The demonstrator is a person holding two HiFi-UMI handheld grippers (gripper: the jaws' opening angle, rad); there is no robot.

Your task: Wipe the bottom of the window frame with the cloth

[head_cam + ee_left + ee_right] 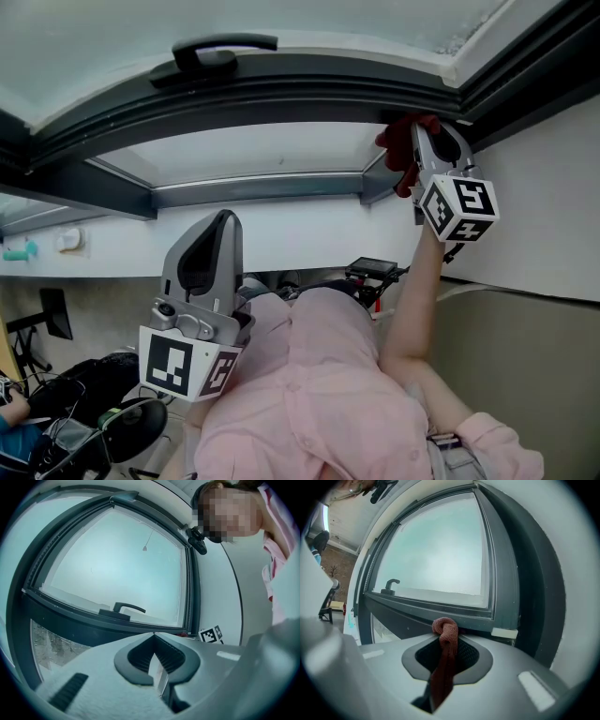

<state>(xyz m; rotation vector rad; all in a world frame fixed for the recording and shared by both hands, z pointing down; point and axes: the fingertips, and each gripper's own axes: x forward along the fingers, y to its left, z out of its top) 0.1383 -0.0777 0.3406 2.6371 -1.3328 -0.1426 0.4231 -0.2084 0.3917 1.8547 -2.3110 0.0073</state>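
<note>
A dark red cloth is clamped in my right gripper, with its bunched end sticking out past the jaws against the dark grey window frame rail. In the head view the right gripper is raised on an outstretched arm and holds the cloth at the right corner of the frame. My left gripper hangs low near the person's chest, away from the window. It is shut with nothing between its jaws.
A black window handle sits on the frame rail to the left of the cloth. White wall runs along the right of the frame. The person's pink sleeve fills the lower middle. Chairs and gear lie at the lower left.
</note>
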